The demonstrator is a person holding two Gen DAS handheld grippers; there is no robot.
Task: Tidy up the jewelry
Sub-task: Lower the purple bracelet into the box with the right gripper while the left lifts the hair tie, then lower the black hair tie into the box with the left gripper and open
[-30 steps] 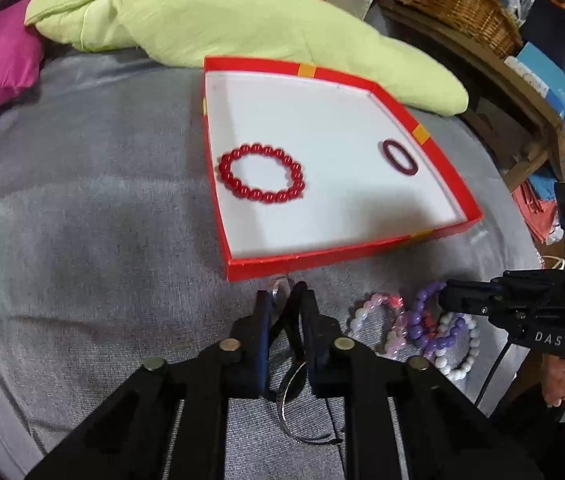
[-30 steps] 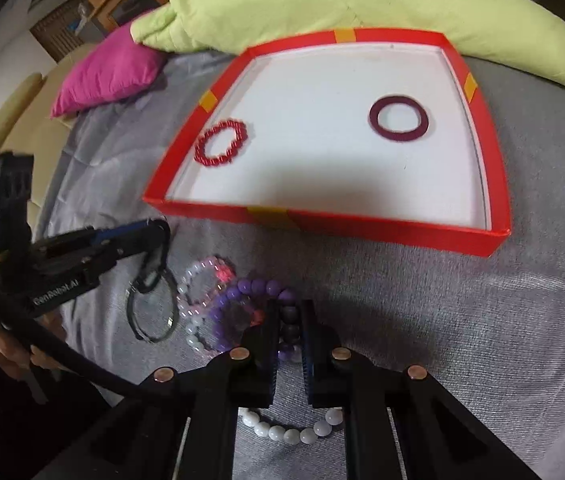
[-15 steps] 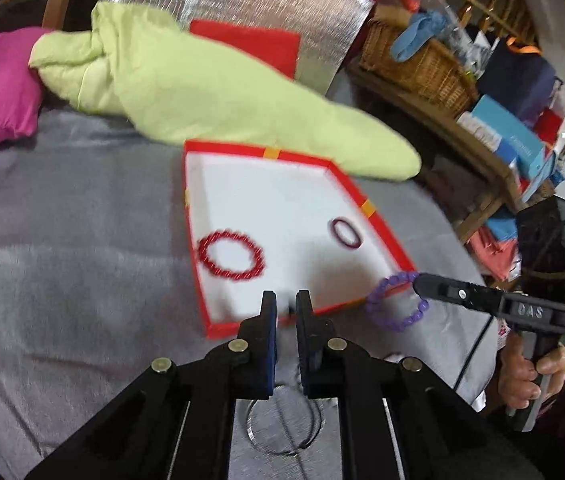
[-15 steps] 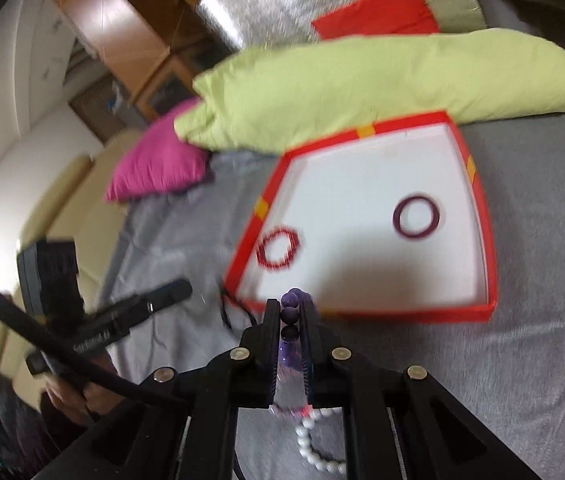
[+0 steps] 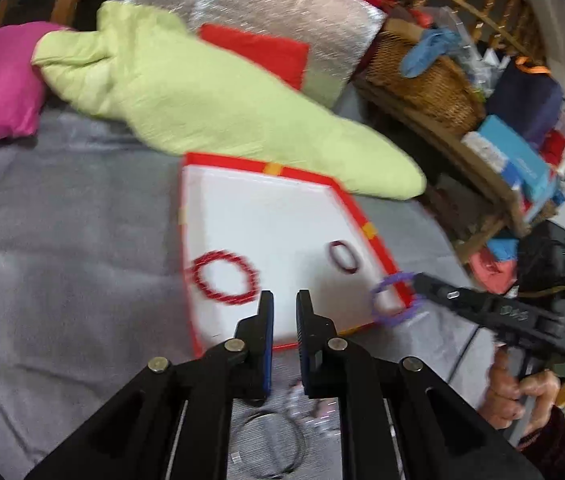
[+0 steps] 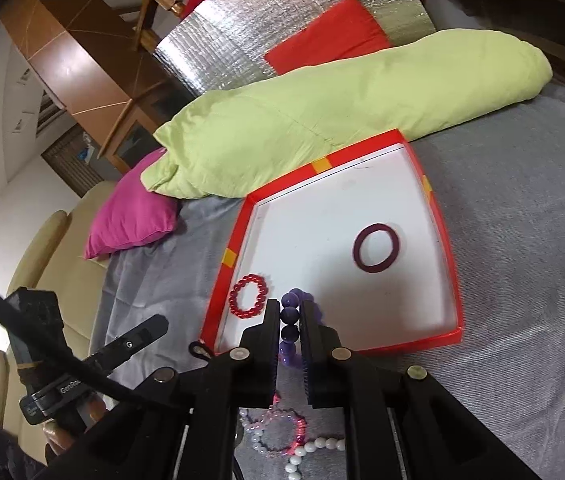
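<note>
Round purple bead bracelet [image 6: 291,314] lifted, clamped in right tongs [image 6: 289,322], left tongs [image 5: 281,314] closed, seemingly empty

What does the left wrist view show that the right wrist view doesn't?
Only left: a wicker basket and a blue box. Only right: a beige sofa and a wooden cabinet. Both: the red tray, red bracelet, dark ring, green pillow, and the purple bracelet clamped in the right gripper.
</note>
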